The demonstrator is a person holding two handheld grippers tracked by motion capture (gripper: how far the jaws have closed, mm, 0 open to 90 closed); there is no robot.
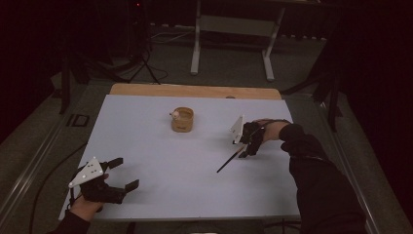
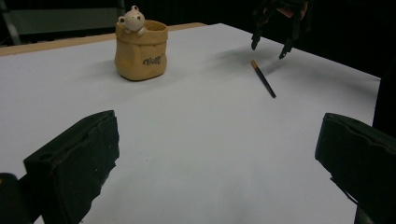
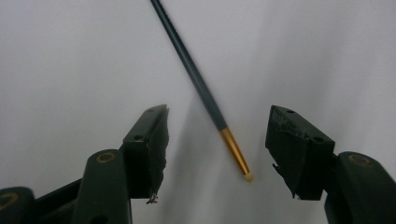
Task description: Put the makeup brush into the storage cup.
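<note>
Two hand-held grippers are on my screens, both over the pale grey bench (image 1: 160,190) with its wooden far edge. My right hand-held gripper (image 1: 247,147) hangs over the right half of the bench with its jaws spread wide and nothing between them; in the right gripper view its black fingers (image 3: 148,148) stand either side of a slim dark pencil with a gold-coloured band at its end (image 3: 205,93), which lies flat on the bench. The gold end sits between the two jaws, touching neither, and the dark shaft runs away from them. From above, that pencil (image 1: 228,163) lies at a slant, its near tip pointing toward the middle of the bench. My left hand-held gripper (image 1: 124,174) rests low at the near left corner, jaws also wide apart and holding nothing, well apart from the pencil. A small tan sack-shaped ceramic pot with a cream bear figure peeking over its rim (image 1: 182,119) stands upright toward the far middle of the bench, well clear of both grippers.
</note>
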